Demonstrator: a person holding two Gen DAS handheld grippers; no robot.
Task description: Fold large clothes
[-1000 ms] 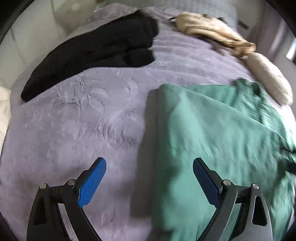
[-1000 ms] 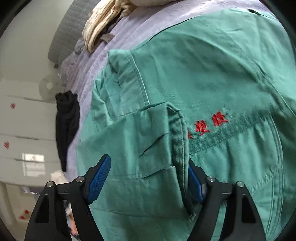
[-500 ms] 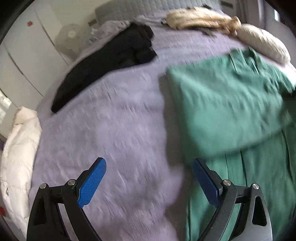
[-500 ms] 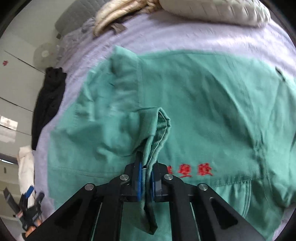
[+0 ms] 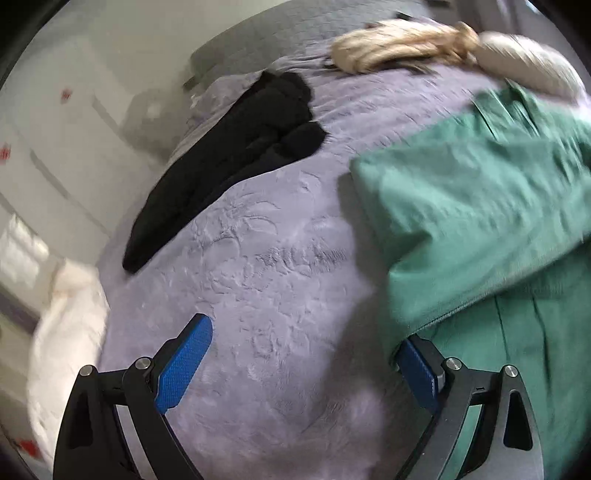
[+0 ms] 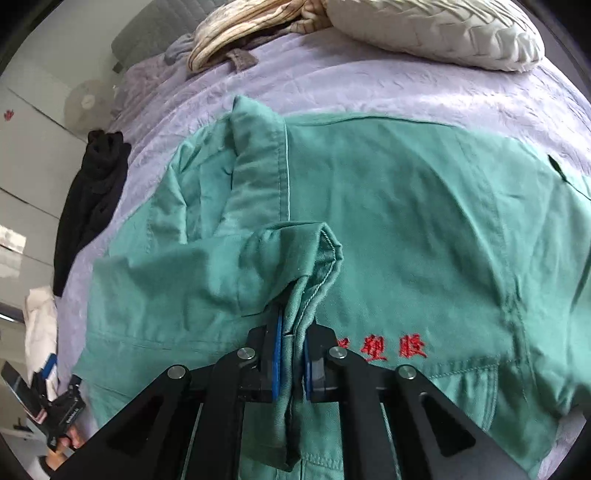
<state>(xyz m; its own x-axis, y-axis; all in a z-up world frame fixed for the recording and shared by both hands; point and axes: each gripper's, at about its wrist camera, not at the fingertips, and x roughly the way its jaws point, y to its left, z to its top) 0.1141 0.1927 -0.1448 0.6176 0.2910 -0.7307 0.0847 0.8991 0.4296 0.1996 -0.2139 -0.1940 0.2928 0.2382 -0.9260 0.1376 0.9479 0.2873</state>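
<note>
Your right tongs (image 6: 291,363) are clenched on the cuff of the green jacket (image 6: 406,229); the left tongs (image 5: 301,363) hang released over the bed (image 5: 258,295). The cloth looks soft, limp and fairly heavy, so grip at seams.

On the bed (image 5: 280,280), the jacket (image 5: 461,206) lies right of the left tool (image 5: 301,363), the dark garment (image 5: 236,147) ahead-left, the pillow (image 6: 436,29) farthest ahead.

A home bedroom is indicated by a lilac embossed bedspread (image 5: 266,280), with a cream quilted pillow (image 6: 443,33) at 12 o'clock.
</note>
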